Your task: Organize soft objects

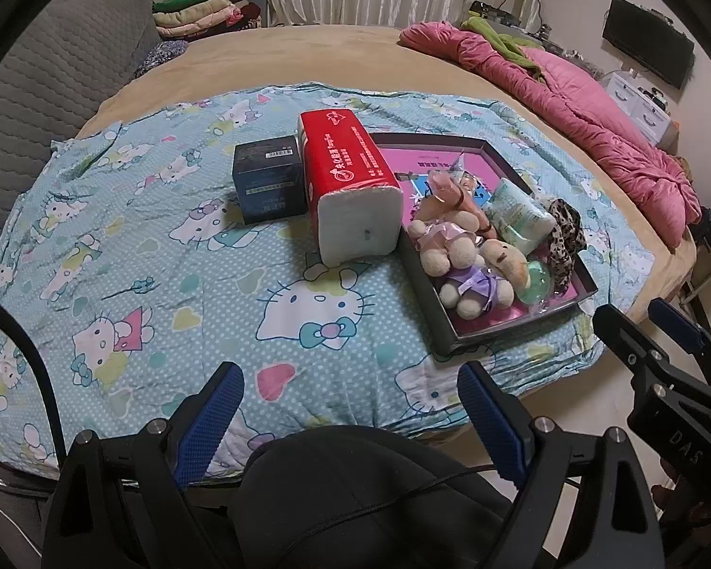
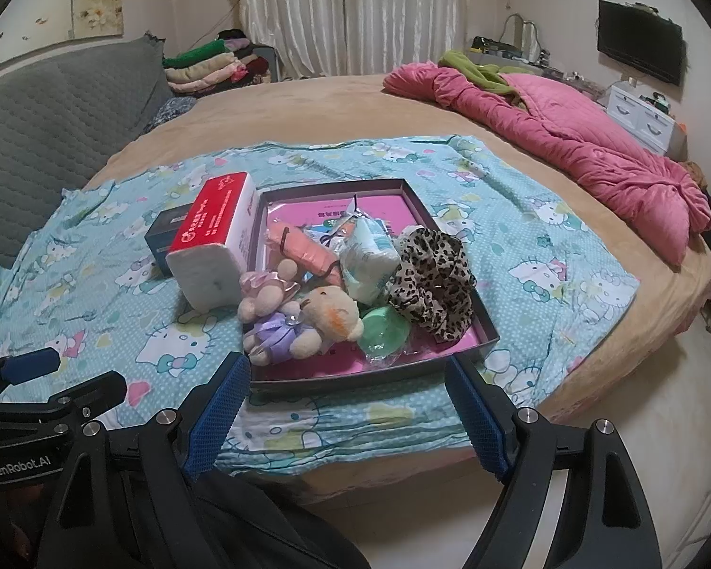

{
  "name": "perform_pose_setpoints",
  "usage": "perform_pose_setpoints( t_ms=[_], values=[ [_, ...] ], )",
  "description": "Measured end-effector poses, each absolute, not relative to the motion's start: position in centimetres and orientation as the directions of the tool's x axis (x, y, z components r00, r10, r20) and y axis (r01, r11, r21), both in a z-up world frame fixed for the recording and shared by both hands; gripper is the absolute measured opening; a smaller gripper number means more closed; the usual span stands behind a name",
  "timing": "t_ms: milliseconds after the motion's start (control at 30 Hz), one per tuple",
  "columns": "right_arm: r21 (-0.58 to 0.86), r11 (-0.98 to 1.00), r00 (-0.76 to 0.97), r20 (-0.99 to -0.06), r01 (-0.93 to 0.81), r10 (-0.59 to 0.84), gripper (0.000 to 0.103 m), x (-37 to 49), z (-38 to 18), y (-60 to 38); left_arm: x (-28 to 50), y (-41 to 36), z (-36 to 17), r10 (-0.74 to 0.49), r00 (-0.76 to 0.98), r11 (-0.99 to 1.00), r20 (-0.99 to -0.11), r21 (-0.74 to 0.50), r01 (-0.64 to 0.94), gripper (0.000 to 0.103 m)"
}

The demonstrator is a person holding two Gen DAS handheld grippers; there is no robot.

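A dark tray point(image 1: 422, 294) point(image 2: 478, 303) with a pink lining lies on the Hello Kitty sheet point(image 1: 166, 284). It holds beige plush toys point(image 1: 460, 256) point(image 2: 303, 322), a leopard-print scrunchie point(image 1: 564, 242) point(image 2: 431, 279), a green ball point(image 1: 538, 279) point(image 2: 384, 332), a small tissue pack point(image 1: 521, 218) point(image 2: 369, 256) and a peach soft piece point(image 2: 303, 246). My left gripper point(image 1: 350, 374) hangs open over the sheet's near edge, left of the tray. Just before the tray's front wall, my right gripper point(image 2: 347, 362) stands open. Neither holds anything.
A red tissue brick point(image 1: 350, 180) point(image 2: 218, 227) stands left of the tray, with a dark blue box point(image 1: 270, 180) point(image 2: 163, 232) beside it. A pink quilt point(image 2: 569, 142) lies at the back right. A grey headboard point(image 1: 47, 95) and folded clothes point(image 2: 208, 66) are at the left. The floor lies below the bed's edge.
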State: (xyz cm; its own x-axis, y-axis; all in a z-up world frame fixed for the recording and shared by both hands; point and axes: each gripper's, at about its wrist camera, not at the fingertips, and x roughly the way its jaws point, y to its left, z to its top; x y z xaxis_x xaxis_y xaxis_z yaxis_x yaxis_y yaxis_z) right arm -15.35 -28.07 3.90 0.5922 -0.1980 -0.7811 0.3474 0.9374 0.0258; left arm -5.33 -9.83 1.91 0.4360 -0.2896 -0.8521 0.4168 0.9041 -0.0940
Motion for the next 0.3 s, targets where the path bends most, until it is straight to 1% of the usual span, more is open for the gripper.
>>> perform_pose_setpoints(
  t_ms=[100, 300],
  values=[
    [0.026, 0.932, 0.589, -0.782, 0.361, -0.206, 0.085, -15.3, 3.8, -28.5, -5.1, -9.7, 1.7, -0.303, 0.431, 0.903, -0.850, -0.111, 0.416, 0.092],
    [0.024, 0.919, 0.574, -0.787, 0.393, -0.225, 0.085, -15.4, 3.3, -29.7, -4.5, -9.2, 2.1, -0.280, 0.478, 0.917, -0.833, -0.084, 0.389, 0.092]
  ],
)
